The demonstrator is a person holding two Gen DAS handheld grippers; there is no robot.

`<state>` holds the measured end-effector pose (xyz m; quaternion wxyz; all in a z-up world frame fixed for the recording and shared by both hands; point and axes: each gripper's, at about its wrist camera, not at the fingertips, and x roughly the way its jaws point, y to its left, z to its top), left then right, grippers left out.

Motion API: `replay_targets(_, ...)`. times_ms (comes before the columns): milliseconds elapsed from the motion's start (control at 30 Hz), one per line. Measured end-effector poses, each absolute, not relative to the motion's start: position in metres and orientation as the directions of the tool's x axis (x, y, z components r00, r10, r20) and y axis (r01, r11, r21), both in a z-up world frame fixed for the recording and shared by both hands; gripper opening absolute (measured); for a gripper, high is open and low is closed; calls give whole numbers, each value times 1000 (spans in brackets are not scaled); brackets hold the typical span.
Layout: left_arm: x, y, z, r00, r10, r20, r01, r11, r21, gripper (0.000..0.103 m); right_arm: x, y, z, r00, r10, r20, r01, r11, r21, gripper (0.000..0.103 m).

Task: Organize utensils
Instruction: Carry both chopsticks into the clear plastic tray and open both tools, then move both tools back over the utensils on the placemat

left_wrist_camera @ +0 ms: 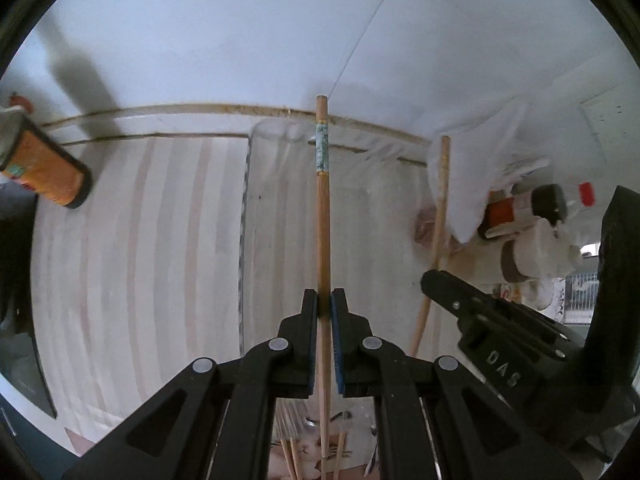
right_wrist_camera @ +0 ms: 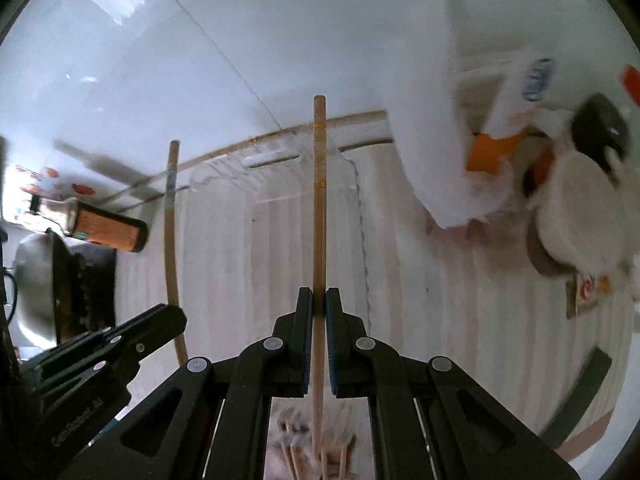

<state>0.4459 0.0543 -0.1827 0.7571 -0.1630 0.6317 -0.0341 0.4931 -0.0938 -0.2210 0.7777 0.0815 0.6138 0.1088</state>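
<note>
My left gripper (left_wrist_camera: 324, 300) is shut on a wooden chopstick (left_wrist_camera: 323, 208) with a green patterned band near its far end; it points forward over a clear plastic tray (left_wrist_camera: 280, 200). My right gripper (right_wrist_camera: 319, 300) is shut on a second wooden chopstick (right_wrist_camera: 319, 200) held the same way over the tray (right_wrist_camera: 280, 208). Each gripper shows in the other's view: the right one (left_wrist_camera: 436, 280) at the right with its chopstick (left_wrist_camera: 438, 220), the left one (right_wrist_camera: 172, 316) at the left with its chopstick (right_wrist_camera: 171, 220). More chopsticks (left_wrist_camera: 336, 452) lie below the grippers.
The striped pale table (left_wrist_camera: 140, 260) runs to a white wall. An orange bottle (left_wrist_camera: 44, 168) lies at the left. Bottles, jars and a white bag (left_wrist_camera: 532, 220) crowd the right. A metal wok on a stove (right_wrist_camera: 36, 280) is at the far left.
</note>
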Motion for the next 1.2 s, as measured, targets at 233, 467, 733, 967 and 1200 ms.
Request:
replay_targets(233, 445, 62, -191, 187, -202, -961, -164, 958, -233, 16, 500, -92, -241, 186, 244, -952, -71, 969, 235, 38)
replay_targets(467, 407, 72, -167, 337, 4, -941, -187, 980, -63, 91, 465, -112, -213, 293, 197, -935, -71, 980, 184, 55)
replay_targets(733, 333, 63, -151, 457, 246, -855, -296, 948, 114, 103, 399, -125, -185, 497, 99, -862, -89, 994, 63, 84)
replay_targets(967, 281, 52, -160, 469, 313, -826, -344, 926, 155, 103, 343, -142, -182, 537, 104, -837, -91, 994, 65, 84)
replay_targets(1200, 242, 40, -229, 327, 211, -921, -288, 951, 116, 89, 300, -167, -225, 414, 166, -895, -67, 986, 152, 45)
